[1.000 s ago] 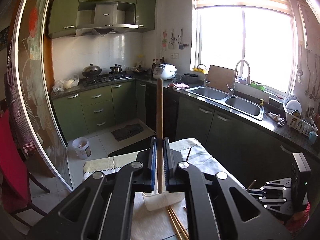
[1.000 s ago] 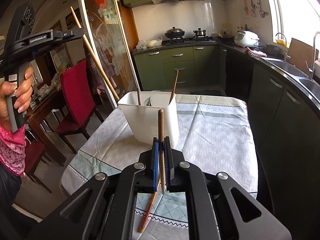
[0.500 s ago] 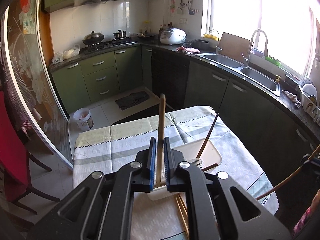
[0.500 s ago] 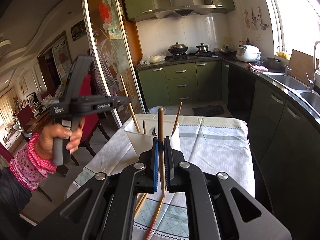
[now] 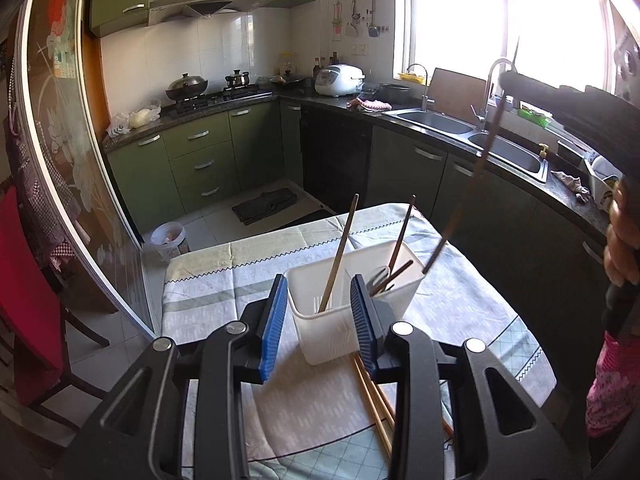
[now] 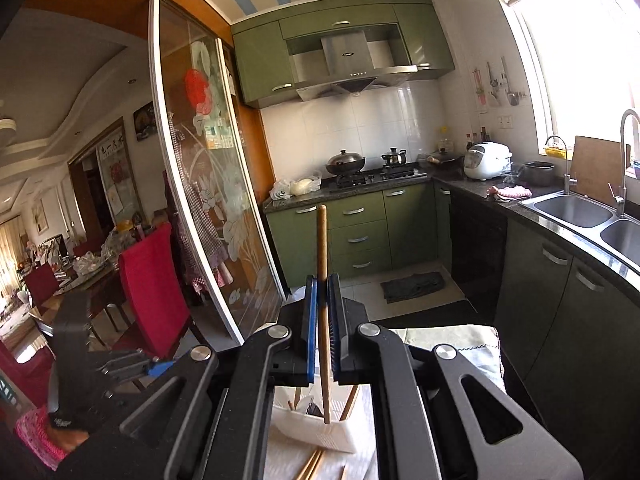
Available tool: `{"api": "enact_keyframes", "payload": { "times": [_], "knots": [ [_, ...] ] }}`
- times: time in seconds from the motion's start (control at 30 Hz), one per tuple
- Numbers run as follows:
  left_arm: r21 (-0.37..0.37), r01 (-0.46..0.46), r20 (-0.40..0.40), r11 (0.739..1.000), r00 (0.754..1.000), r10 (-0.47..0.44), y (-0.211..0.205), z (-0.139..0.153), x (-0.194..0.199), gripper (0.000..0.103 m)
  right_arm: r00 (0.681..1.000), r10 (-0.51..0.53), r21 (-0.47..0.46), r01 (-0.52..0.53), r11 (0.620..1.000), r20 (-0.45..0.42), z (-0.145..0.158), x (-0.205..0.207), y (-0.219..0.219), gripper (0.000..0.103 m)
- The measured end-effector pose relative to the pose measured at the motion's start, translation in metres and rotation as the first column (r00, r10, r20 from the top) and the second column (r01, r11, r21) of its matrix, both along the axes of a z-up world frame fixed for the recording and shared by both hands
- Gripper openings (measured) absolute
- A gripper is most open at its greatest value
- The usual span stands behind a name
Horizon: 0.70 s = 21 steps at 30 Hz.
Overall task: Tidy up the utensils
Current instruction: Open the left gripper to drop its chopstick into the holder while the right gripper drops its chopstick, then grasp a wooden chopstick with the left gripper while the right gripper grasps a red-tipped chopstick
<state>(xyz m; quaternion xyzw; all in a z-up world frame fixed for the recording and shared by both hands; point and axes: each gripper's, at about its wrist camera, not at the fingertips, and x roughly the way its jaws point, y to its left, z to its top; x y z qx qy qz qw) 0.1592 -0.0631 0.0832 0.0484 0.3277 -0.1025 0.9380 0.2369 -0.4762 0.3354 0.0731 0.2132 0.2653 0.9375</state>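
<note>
My left gripper (image 5: 318, 284) hovers just above the white utensil bin (image 5: 332, 340), its jaws opening and gripping nothing. A wooden chopstick (image 5: 338, 256) leans free in the bin's near compartment, seen between the blue pads. Another chopstick (image 5: 402, 232) and a fork (image 5: 380, 276) stand in the far compartment. My right gripper (image 6: 322, 280) is shut on an upright chopstick (image 6: 322, 248), held above the bin (image 6: 320, 432). In the left wrist view that gripper (image 5: 508, 80) hangs high at the right, its chopstick (image 5: 468, 184) slanting down toward the bin.
Loose chopsticks (image 5: 374, 396) lie on the tablecloth (image 5: 224, 280) just in front of the bin. A hand and pink sleeve (image 5: 616, 380) are at the right edge. A red chair (image 6: 152, 288) stands left of the table, with green cabinets and a sink (image 6: 572, 208) behind.
My left gripper came down over the bin and opened, and its chopstick now rests in the bin. My right gripper rose and tilted up with its chopstick still held.
</note>
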Motion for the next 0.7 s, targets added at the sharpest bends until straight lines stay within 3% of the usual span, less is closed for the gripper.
{"api": "enact_keyframes", "payload": {
  "times": [0.23, 0.37, 0.6, 0.7],
  "knots": [
    [0.002, 0.021, -0.040, 1.000, 0.999, -0.020, 0.008, -0.010, -0.018, 0.031, 0.986, 0.003, -0.067, -0.014, 0.998, -0.167, -0.057, 0.052, 0.028, 0.006],
    [-0.014, 0.022, -0.084, 1.000, 0.996, -0.023, 0.011, -0.018, -0.018, 0.031, 0.980, 0.016, -0.101, -0.036, 0.994, -0.198, -0.082, 0.057, 0.035, 0.008],
    [-0.043, 0.027, -0.176, 0.999, 0.984, -0.034, 0.003, -0.043, -0.010, 0.031, 0.989, 0.028, -0.109, -0.044, 0.993, -0.146, -0.080, 0.017, 0.018, 0.012],
    [-0.061, 0.023, -0.264, 0.998, 0.964, -0.038, -0.007, -0.070, -0.003, 0.031, 0.990, 0.028, -0.120, -0.045, 0.992, -0.142, -0.084, -0.013, 0.001, 0.022]
  ]
}}
